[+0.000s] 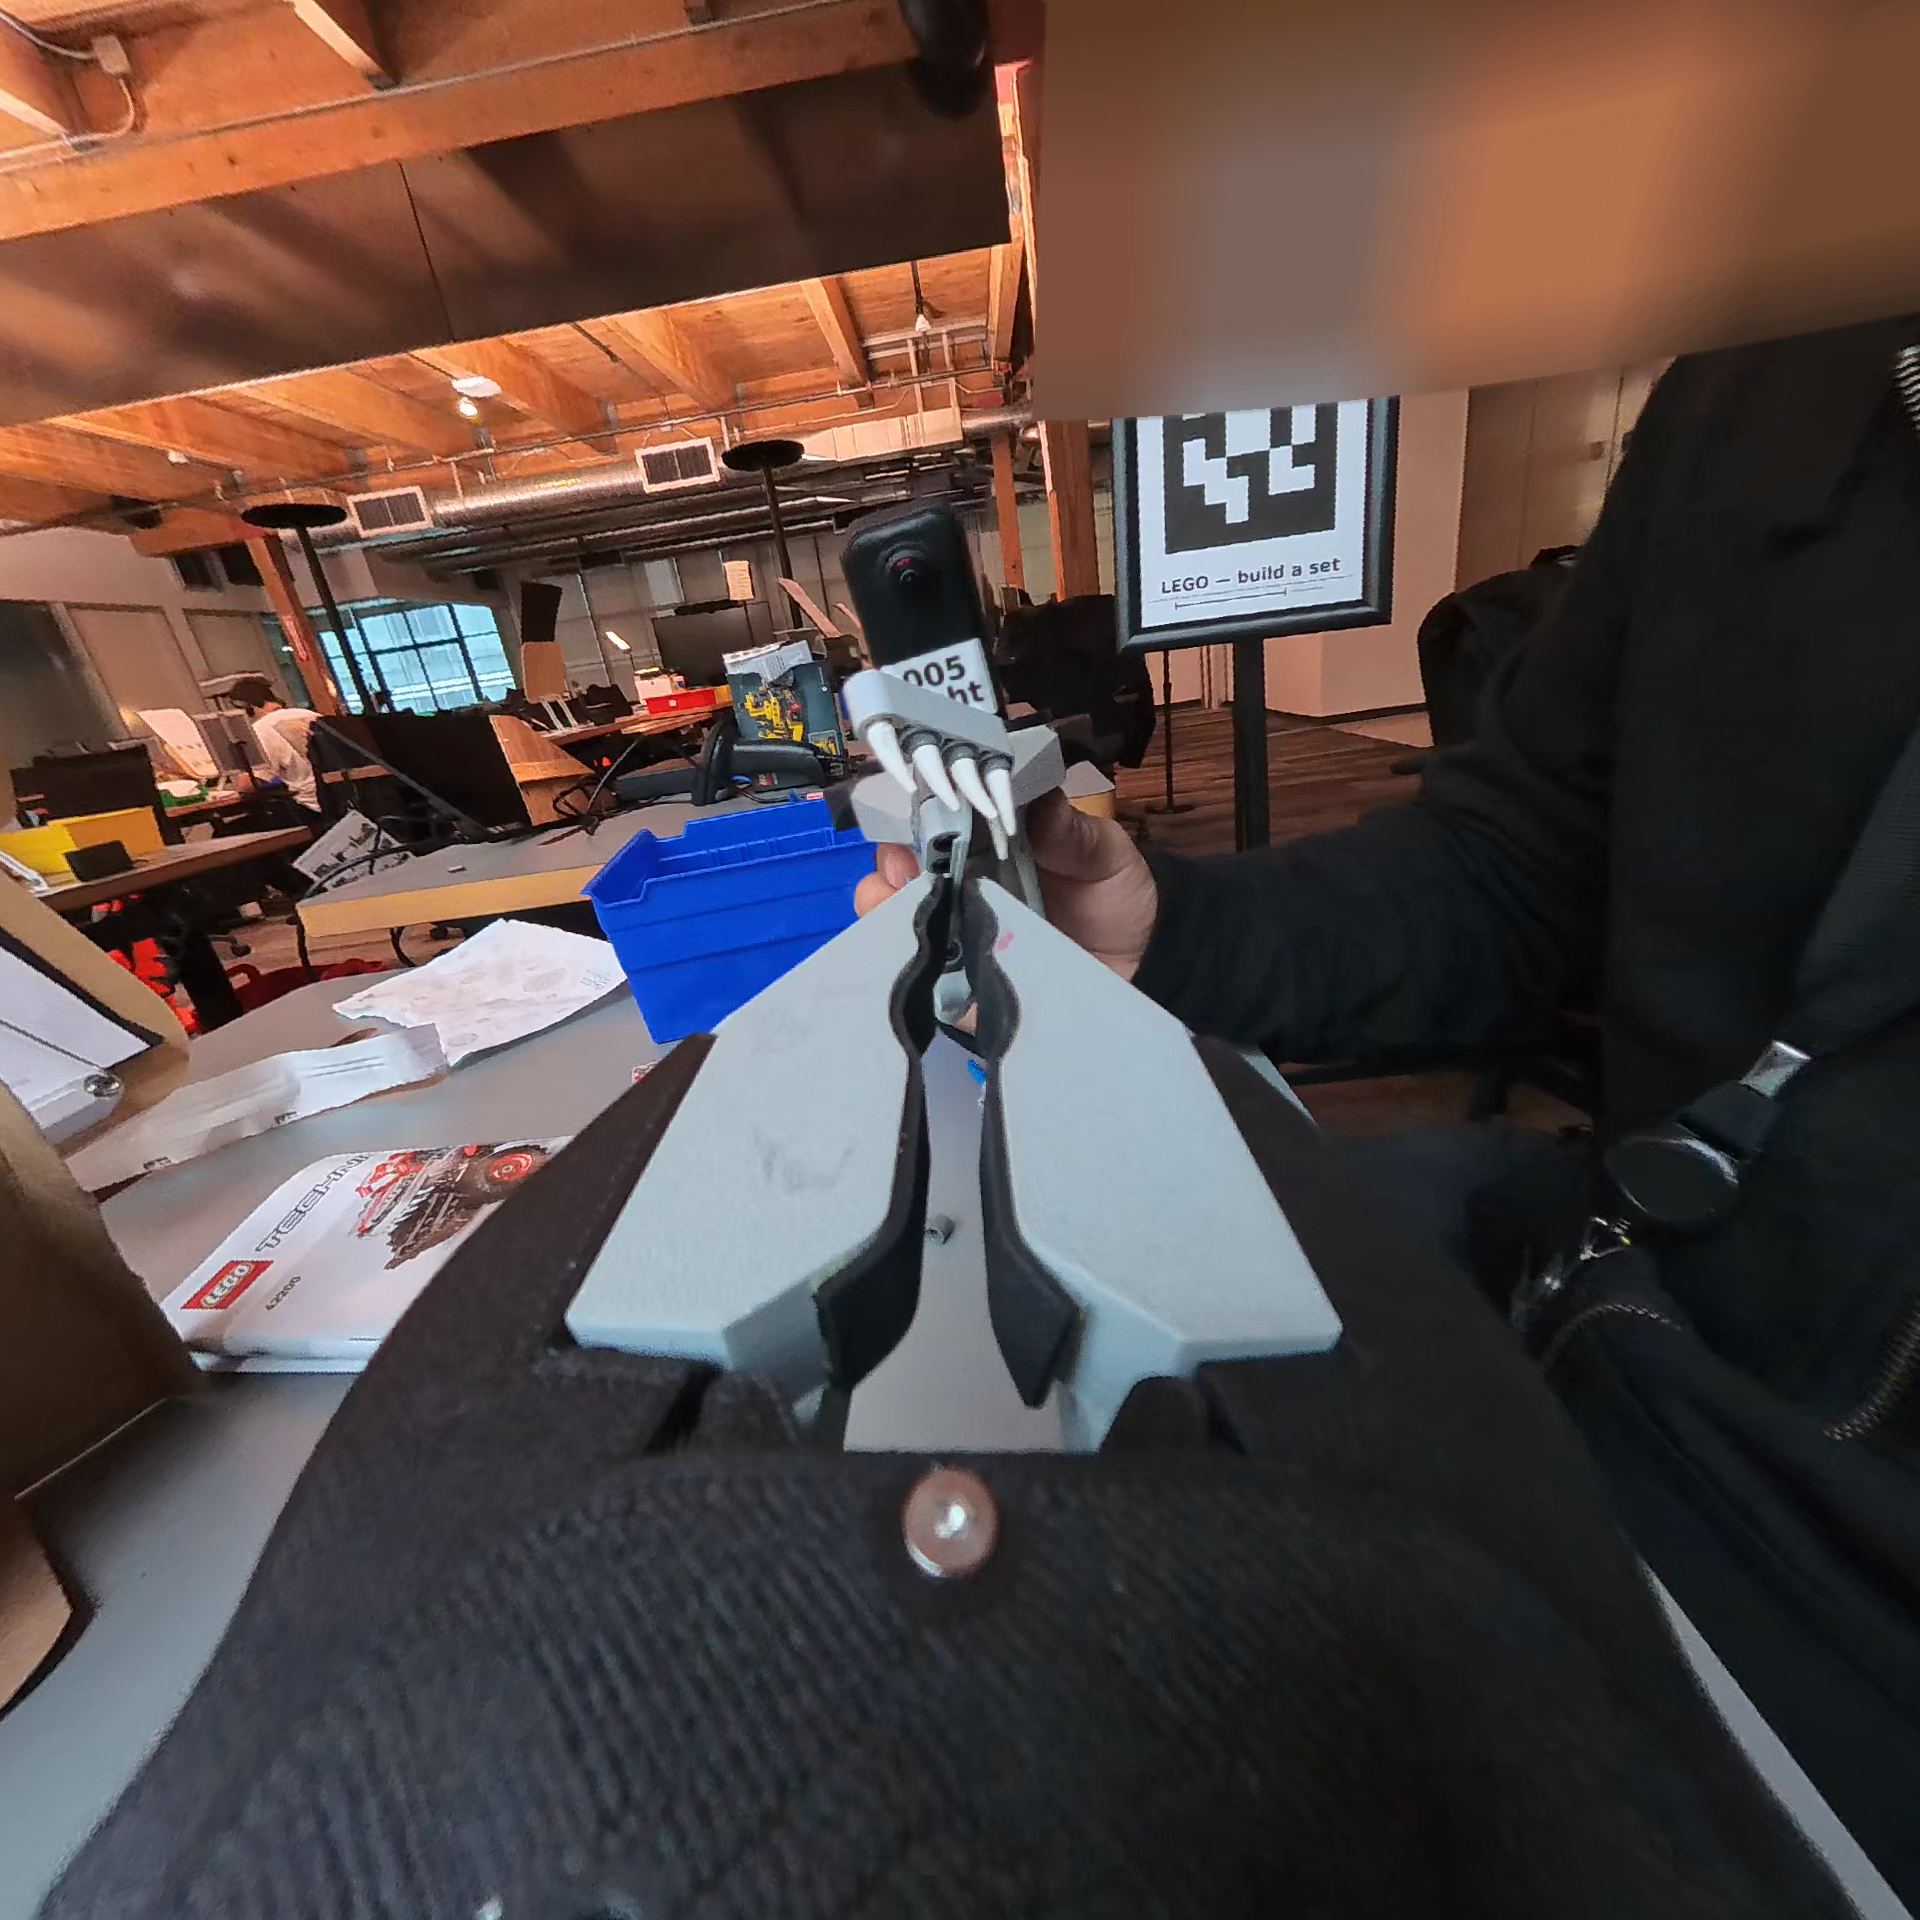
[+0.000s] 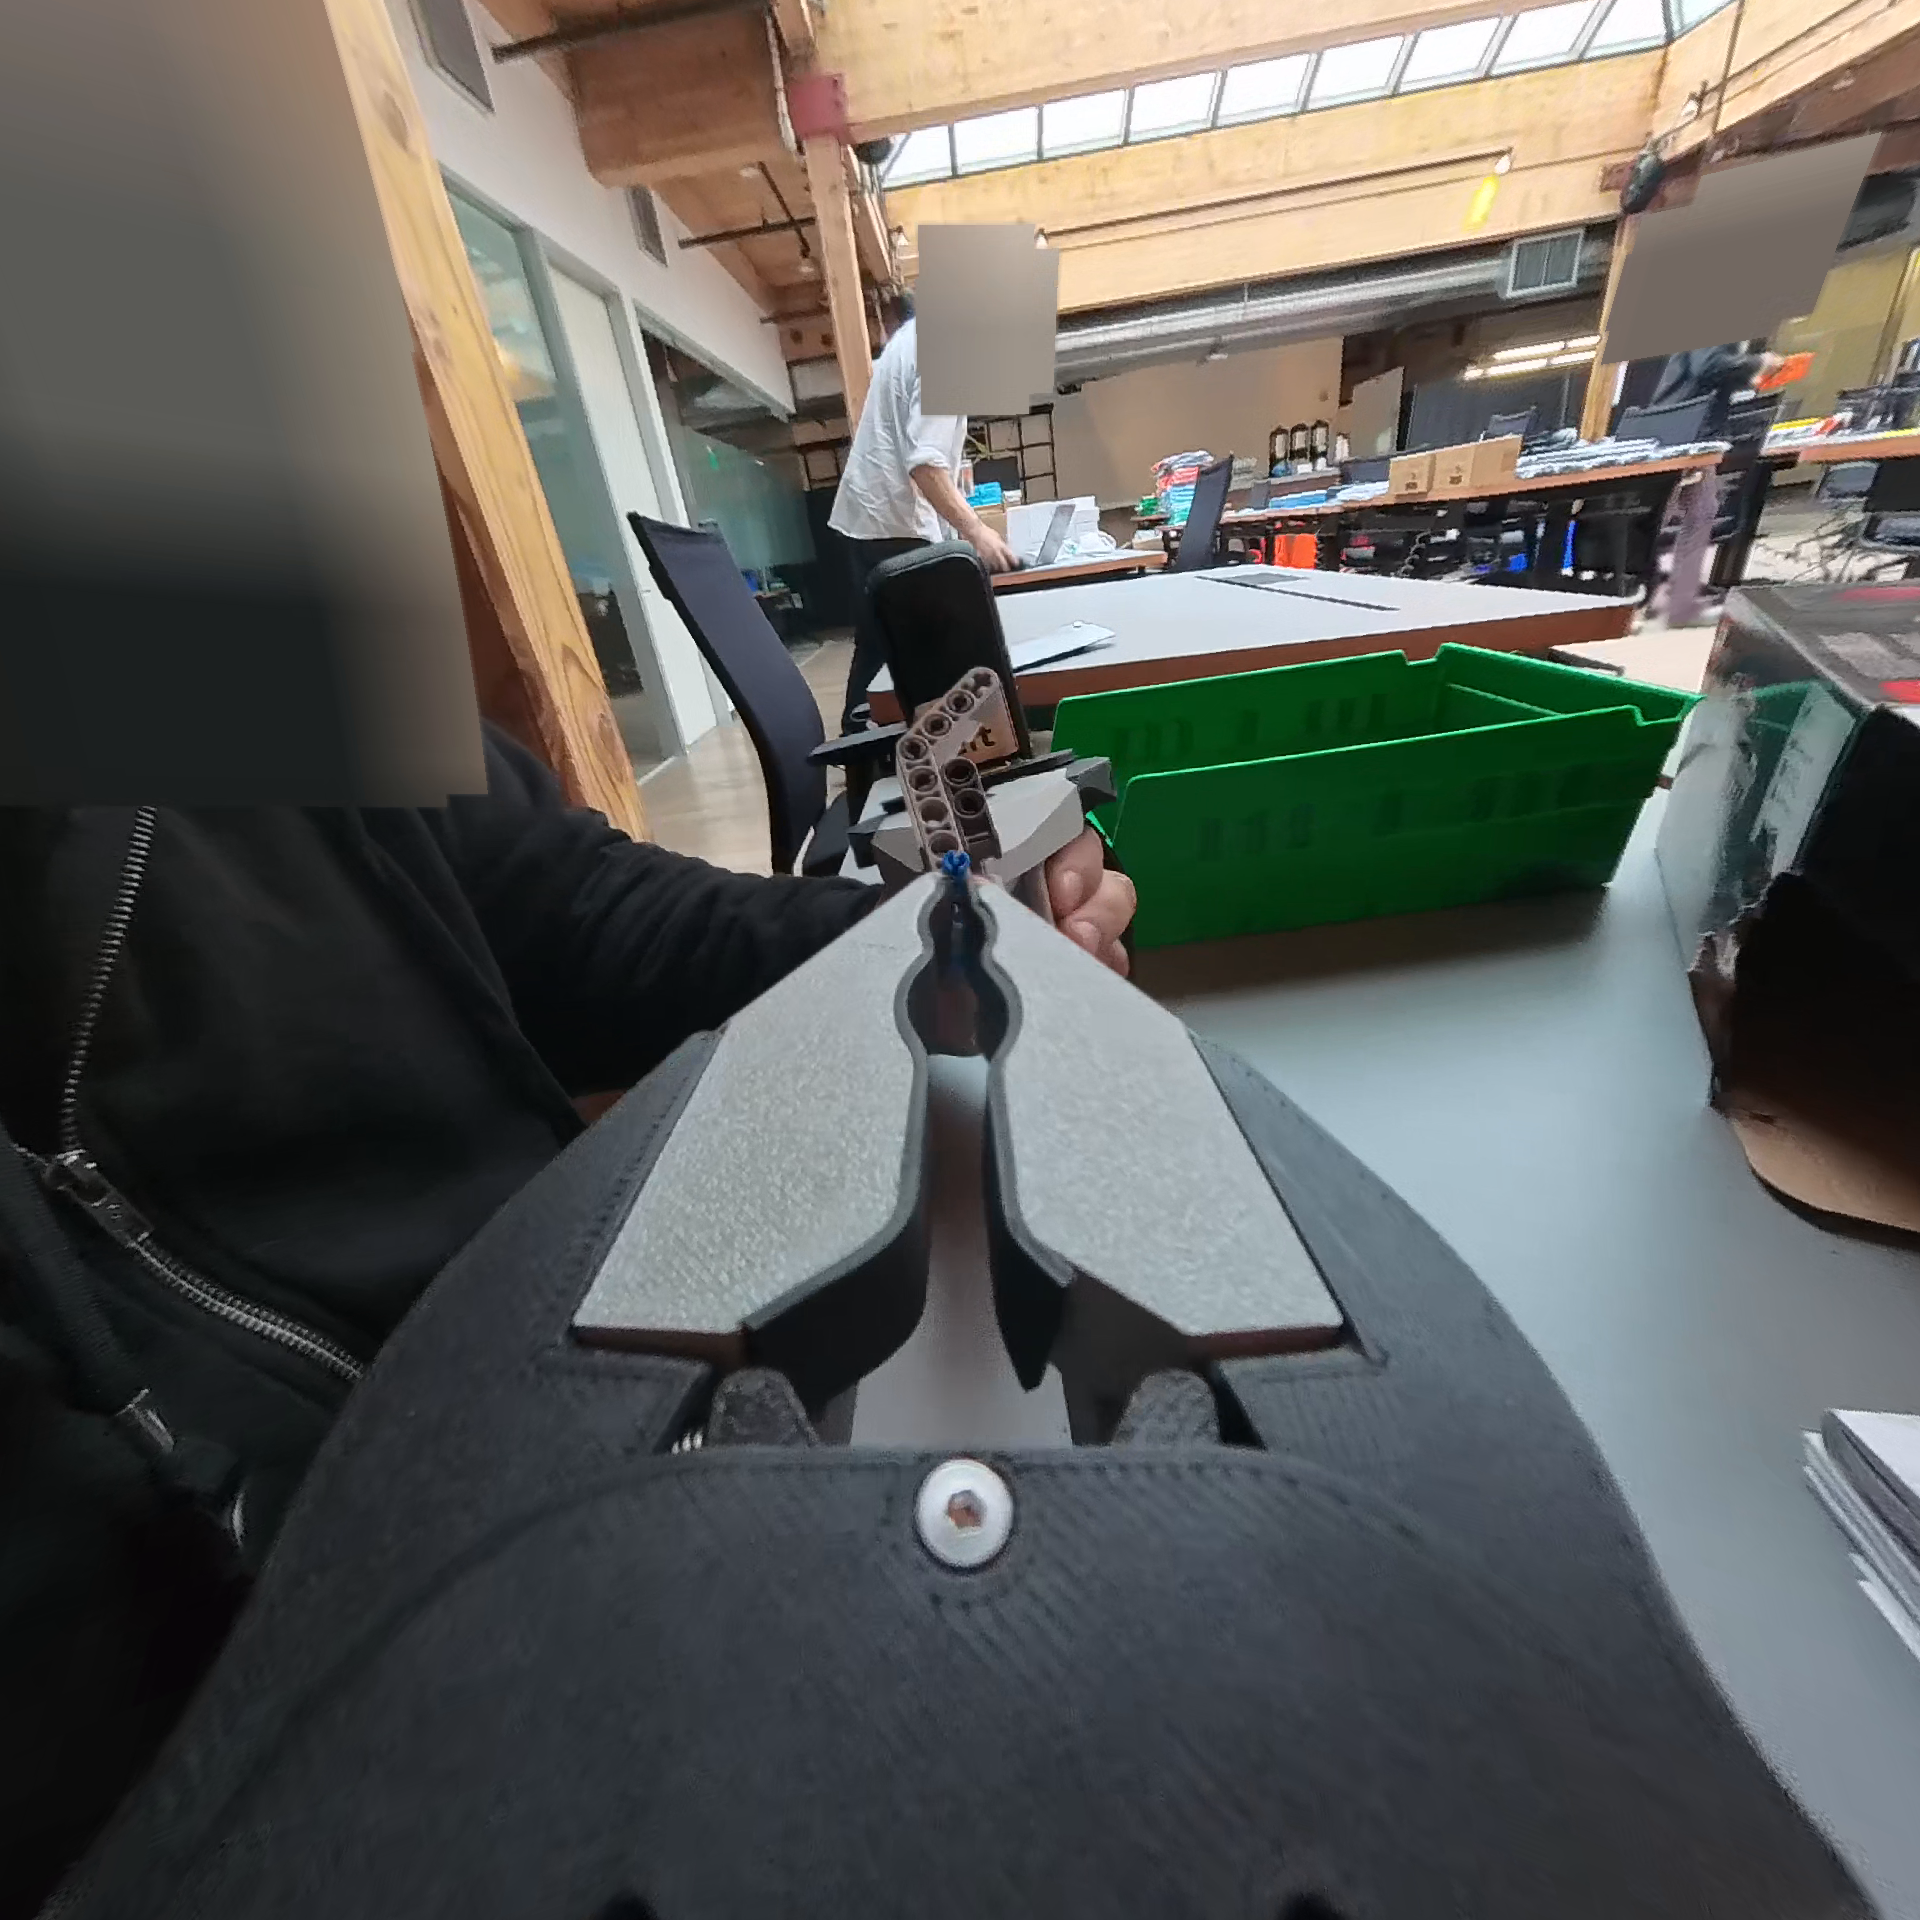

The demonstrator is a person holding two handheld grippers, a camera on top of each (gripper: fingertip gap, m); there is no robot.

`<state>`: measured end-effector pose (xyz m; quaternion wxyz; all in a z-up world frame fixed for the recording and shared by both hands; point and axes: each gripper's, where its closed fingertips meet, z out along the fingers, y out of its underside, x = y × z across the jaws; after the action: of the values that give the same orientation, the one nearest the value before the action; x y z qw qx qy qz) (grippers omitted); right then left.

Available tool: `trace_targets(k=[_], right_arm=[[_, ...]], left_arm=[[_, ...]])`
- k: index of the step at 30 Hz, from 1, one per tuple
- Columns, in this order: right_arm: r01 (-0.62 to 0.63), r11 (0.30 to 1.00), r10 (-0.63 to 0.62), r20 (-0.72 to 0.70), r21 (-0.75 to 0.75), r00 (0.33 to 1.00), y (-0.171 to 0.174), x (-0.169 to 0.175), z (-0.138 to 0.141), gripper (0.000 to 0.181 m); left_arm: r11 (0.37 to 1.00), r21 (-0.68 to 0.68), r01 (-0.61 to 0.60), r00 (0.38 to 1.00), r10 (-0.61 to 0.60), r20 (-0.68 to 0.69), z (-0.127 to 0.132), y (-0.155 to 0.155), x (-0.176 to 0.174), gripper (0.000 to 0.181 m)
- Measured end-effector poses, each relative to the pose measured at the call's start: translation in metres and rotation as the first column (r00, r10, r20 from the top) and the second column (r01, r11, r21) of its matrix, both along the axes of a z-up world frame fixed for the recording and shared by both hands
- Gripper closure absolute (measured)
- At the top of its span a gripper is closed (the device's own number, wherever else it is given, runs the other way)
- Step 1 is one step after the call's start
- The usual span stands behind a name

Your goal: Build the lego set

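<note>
We pinch the light, stiff grey beam assembly (image 2: 943, 781) in our left tongs (image 1: 951, 883); our right tongs (image 2: 956, 883) clamp a small blue pin (image 2: 957, 864).

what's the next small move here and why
Probably ease the right gripper forward so its blue pin enters the bottom hole of the grey beam assembly. The left gripper is shut on that assembly, holding it upright over the table, and the pin tip sits right at the lowest hole. Whether it has started to enter is unclear.
</note>
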<state>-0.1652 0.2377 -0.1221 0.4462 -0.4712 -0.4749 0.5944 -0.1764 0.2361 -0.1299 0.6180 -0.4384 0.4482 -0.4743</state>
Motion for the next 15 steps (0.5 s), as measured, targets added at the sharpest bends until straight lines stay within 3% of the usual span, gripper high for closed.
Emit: trace_targets(k=[7,15], right_arm=[[-0.014,0.996,0.011,-0.040,-0.085,0.999,0.005,-0.005,-0.001,0.177],[-0.099,0.931,0.068,-0.100,-0.353,0.993,0.021,-0.005,-0.013,0.178]], left_arm=[[0.999,-0.034,-0.025,1.000,0.026,0.016,0.000,0.005,0.001,0.181],[0.983,-0.164,-0.084,0.996,0.088,0.018,-0.007,0.023,0.002,0.180]])
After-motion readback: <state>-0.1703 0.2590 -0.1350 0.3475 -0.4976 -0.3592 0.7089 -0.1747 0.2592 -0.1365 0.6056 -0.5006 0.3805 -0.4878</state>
